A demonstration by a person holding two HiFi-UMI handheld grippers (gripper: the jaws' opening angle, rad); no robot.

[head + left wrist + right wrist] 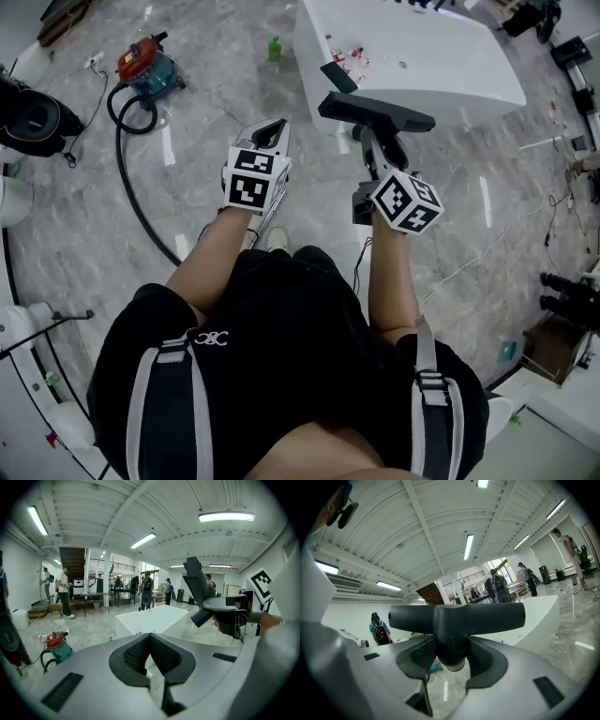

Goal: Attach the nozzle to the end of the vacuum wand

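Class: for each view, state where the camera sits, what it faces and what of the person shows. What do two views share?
Head view: on the person's head, facing steeply down; forearms, torso, left gripper and right gripper show.
Left gripper view: on the left gripper, along its shut jaws toward the white table; right hand at the edge.
Right gripper view: on that gripper, along jaws clamped on the nozzle; no body.
Shared: nozzle in all.

Nozzle (375, 111) neck's end inside right gripper (374, 148)
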